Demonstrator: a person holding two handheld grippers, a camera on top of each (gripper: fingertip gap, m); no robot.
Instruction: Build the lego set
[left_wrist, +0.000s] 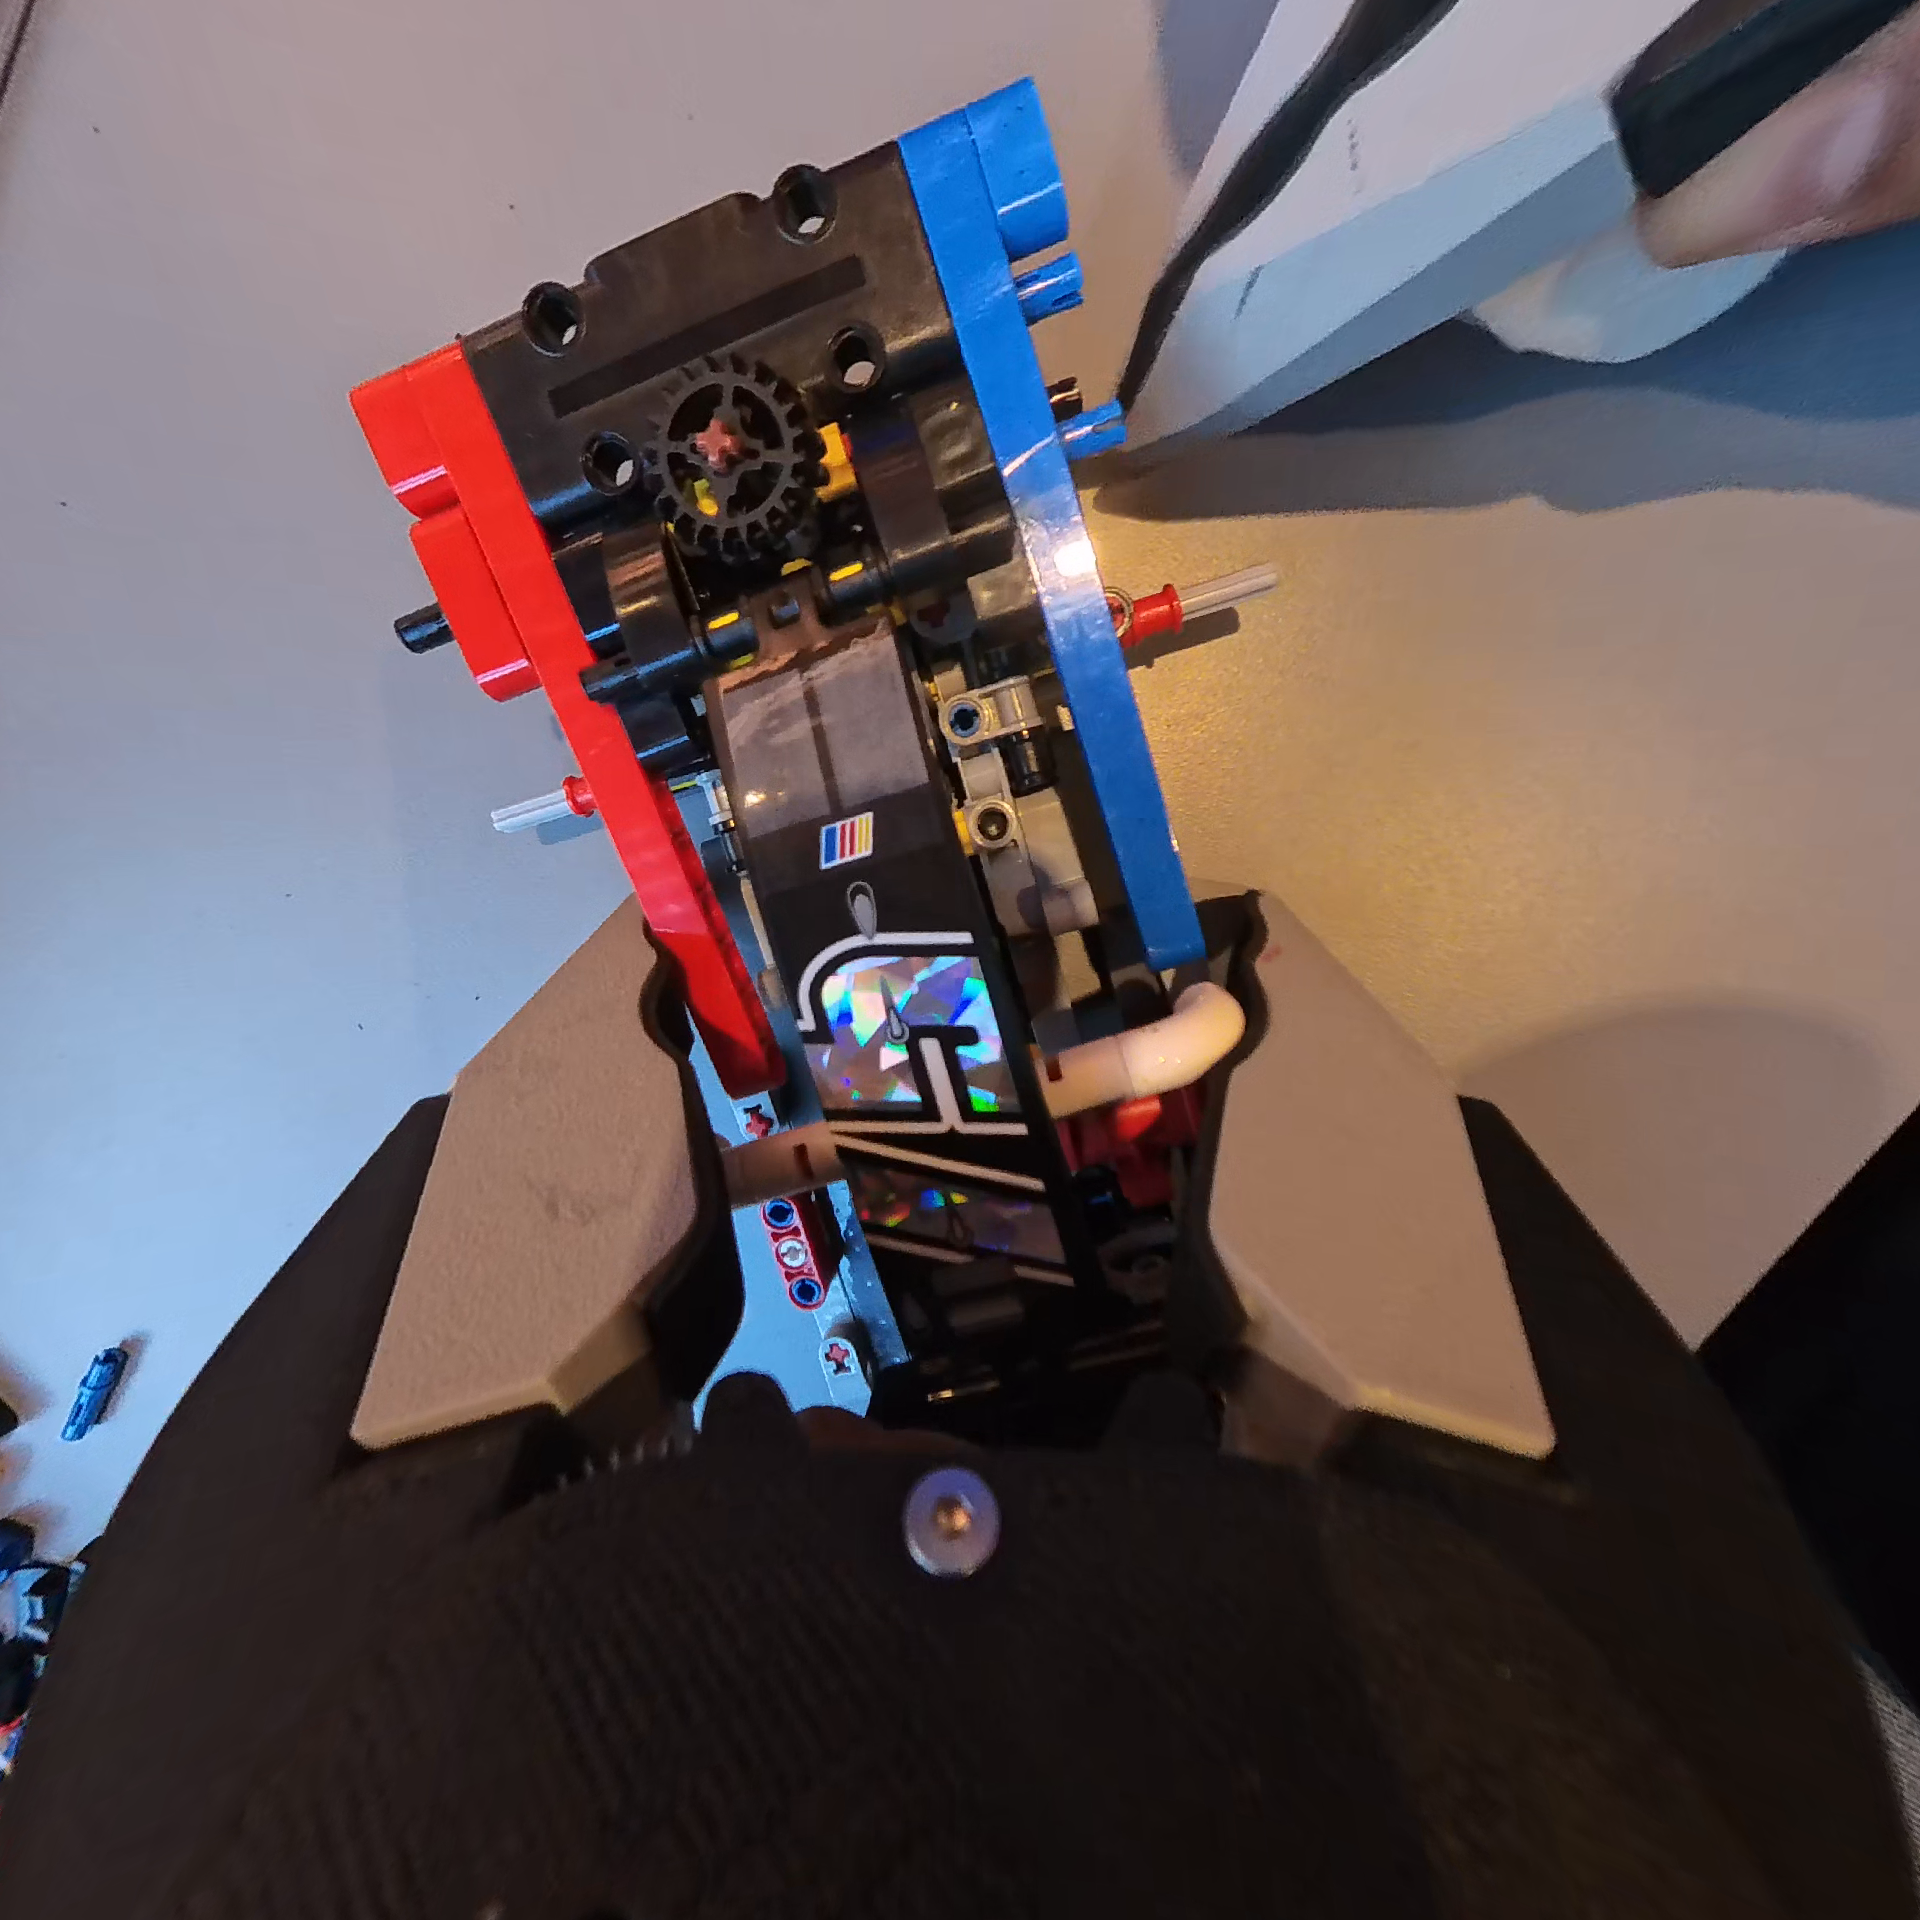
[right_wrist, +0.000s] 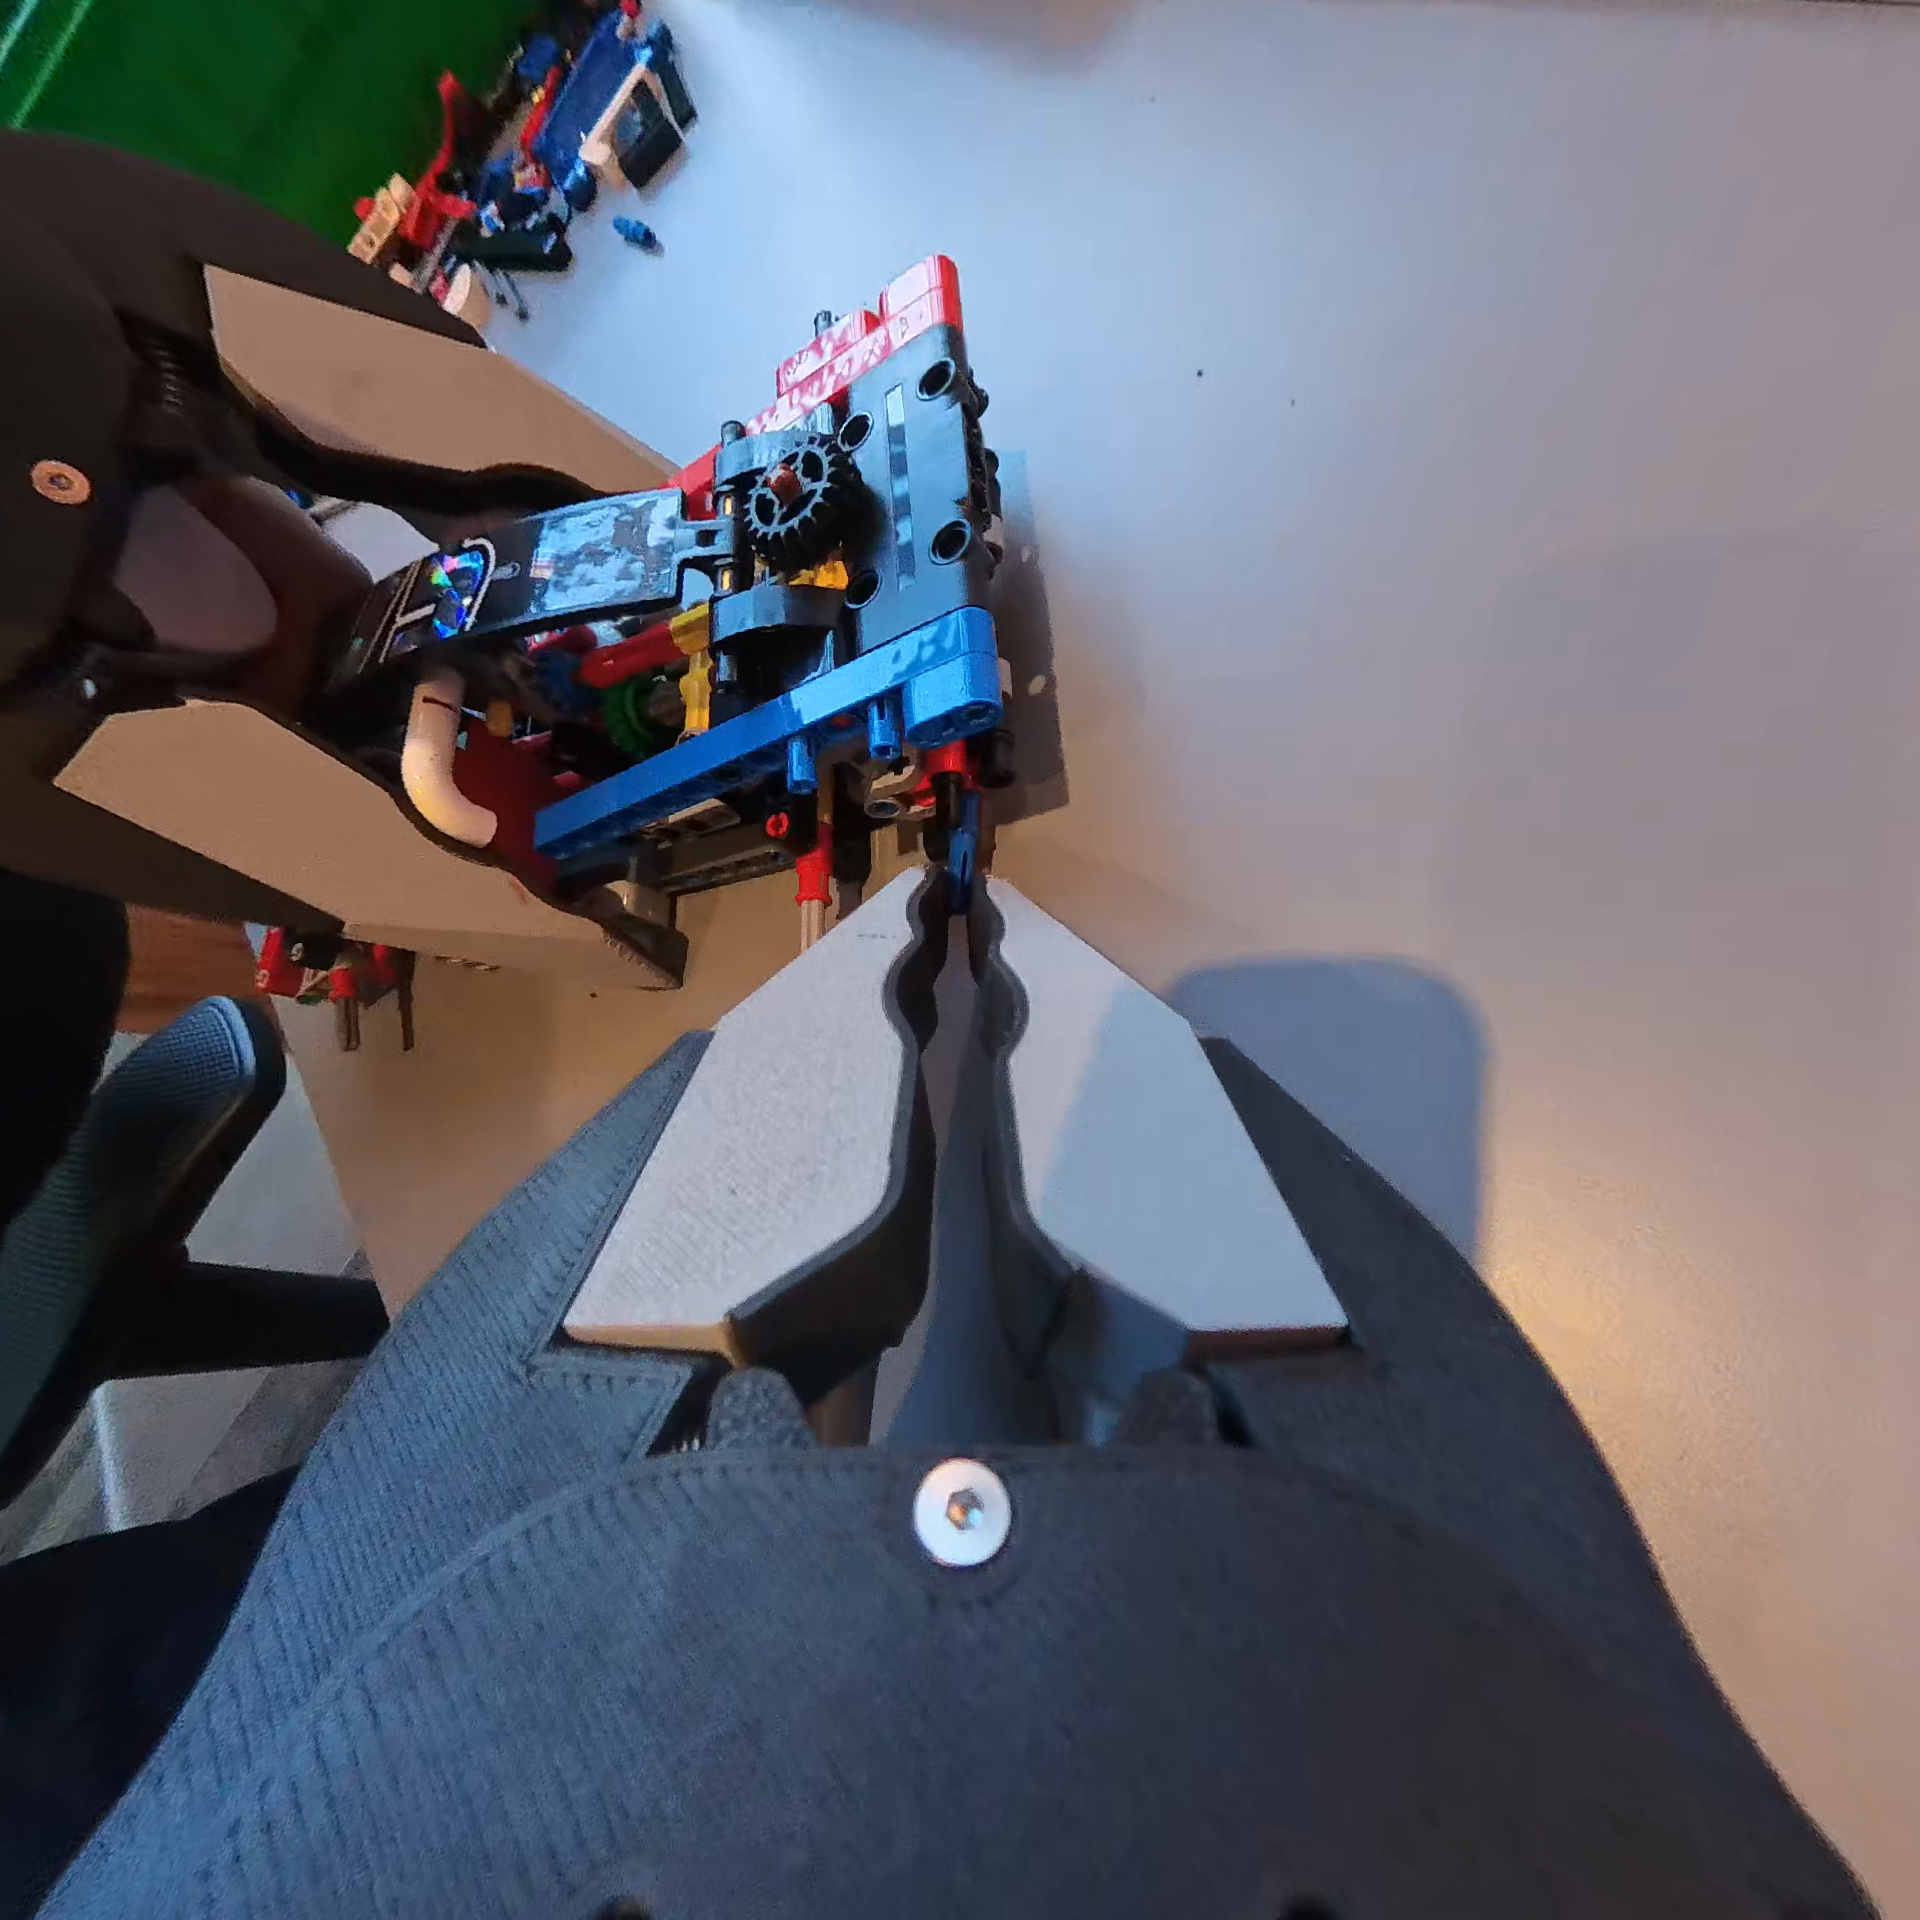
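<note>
The lego model (left_wrist: 831, 665) is a car-like frame with a red beam (left_wrist: 582, 665) on one side, a blue beam (left_wrist: 1081, 623) on the other, a black gear (left_wrist: 727, 457) and a black panel with a shiny sticker. My left gripper (left_wrist: 956, 940) is shut on its rear end and holds it above the white table. In the right wrist view, my right gripper (right_wrist: 958, 894) is shut on a small blue pin (right_wrist: 964, 836) whose tip touches the model (right_wrist: 862, 582) just below the blue beam (right_wrist: 769, 727). The left gripper (right_wrist: 675, 717) shows there too.
A pile of loose lego parts (right_wrist: 540, 156) lies at the table's far edge by a green mat (right_wrist: 208, 83). A small red sub-assembly (right_wrist: 332, 977) sits under the left gripper. A loose blue pin (left_wrist: 99, 1387) lies on the table. A chair (right_wrist: 125, 1143) stands beside it. One gripper's finger ends stand about 8 cm off the other's.
</note>
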